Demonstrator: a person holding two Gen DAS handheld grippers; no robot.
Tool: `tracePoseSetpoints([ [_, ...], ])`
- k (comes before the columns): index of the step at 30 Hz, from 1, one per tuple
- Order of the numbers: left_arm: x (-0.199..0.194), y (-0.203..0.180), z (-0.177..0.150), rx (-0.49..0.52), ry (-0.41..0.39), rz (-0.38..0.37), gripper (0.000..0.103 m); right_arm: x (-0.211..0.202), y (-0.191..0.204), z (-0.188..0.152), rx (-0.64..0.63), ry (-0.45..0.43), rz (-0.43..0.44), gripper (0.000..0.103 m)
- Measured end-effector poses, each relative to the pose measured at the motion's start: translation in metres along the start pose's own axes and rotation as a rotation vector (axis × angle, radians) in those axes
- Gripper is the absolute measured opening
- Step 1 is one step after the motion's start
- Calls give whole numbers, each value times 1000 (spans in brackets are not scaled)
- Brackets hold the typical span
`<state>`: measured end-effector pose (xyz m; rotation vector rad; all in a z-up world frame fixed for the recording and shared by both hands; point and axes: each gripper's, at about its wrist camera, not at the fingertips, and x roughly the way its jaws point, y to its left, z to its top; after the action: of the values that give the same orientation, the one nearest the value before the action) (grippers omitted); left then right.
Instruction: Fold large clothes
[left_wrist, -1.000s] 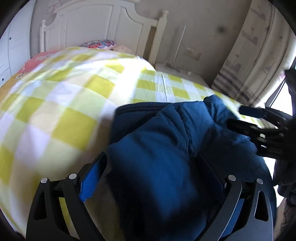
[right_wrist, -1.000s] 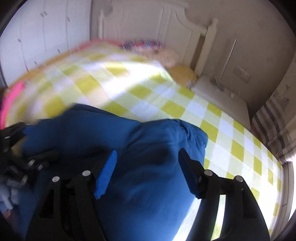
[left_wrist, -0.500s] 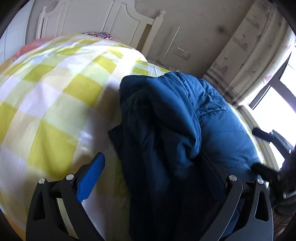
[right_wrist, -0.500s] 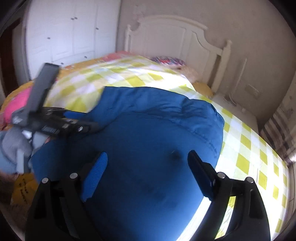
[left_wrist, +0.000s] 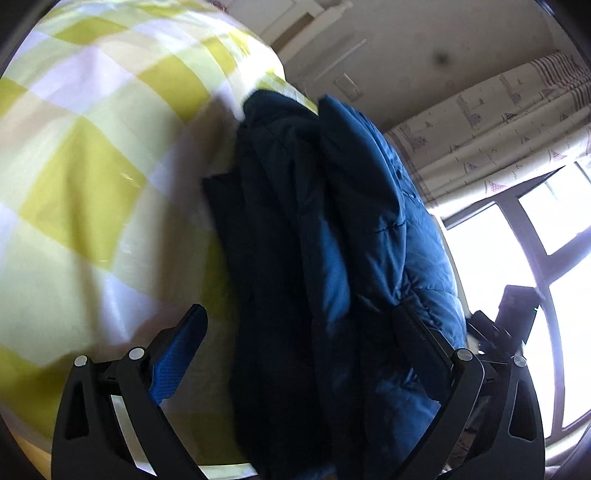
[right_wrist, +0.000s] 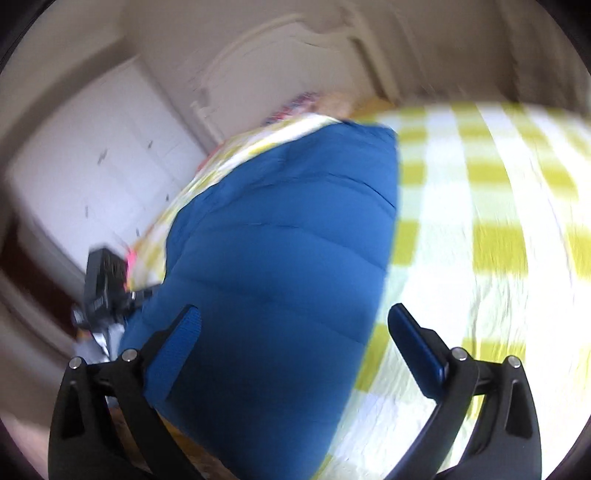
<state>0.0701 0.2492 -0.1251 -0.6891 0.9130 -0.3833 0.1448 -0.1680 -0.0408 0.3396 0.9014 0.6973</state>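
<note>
A dark blue padded jacket (left_wrist: 332, 240) lies bunched in thick folds on the yellow-and-white checked bed cover (left_wrist: 92, 184). My left gripper (left_wrist: 299, 314) is open just above it. The folds sit between its fingers and the left pad (left_wrist: 177, 358) stands clear over the cover. In the right wrist view the jacket (right_wrist: 280, 240) shows a smooth quilted side. My right gripper (right_wrist: 295, 310) is open, its jaws still opening, with the jacket's near end between them and the pads not pressing it. Each gripper shows in the other's view: right gripper (left_wrist: 509, 325), left gripper (right_wrist: 103, 288).
A white headboard (right_wrist: 280, 48) and a white wardrobe (right_wrist: 92, 155) stand beyond the bed. A patterned curtain (left_wrist: 498, 122) and a bright window (left_wrist: 535, 258) are on the far side. Pink and grey items (right_wrist: 110, 332) lie near the bed's edge.
The right jaws have spread wide and let go of the jacket. Both grippers have rolled and sunk toward the bed. The jacket now lies as a folded bundle.
</note>
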Motion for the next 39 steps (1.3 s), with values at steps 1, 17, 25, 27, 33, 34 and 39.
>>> tracePoseSetpoints([
  [1,5,-4,2,2,19,-12,99,5,-6,1,36,25,13,100],
  [17,18,-38,-16,135,-126,-22,68,18,6,-31,-29,-47,105,72],
  [25,14,-120,-9,283,-262,-51,56,-51,29,-28,-175,-318,-49,59],
  [27,25,-146,8,333,-273,-93,56,-75,27,-18,-192,-390,-94,59],
  [33,105,-189,85,263,-174,-144,63,-107,-14,33,-165,-486,-219,60],
  [34,128,-188,95,240,-142,-104,66,-102,-27,44,-151,-459,-250,62],
  [39,222,-152,100,125,8,80,87,-40,-124,66,99,-247,-375,89],
])
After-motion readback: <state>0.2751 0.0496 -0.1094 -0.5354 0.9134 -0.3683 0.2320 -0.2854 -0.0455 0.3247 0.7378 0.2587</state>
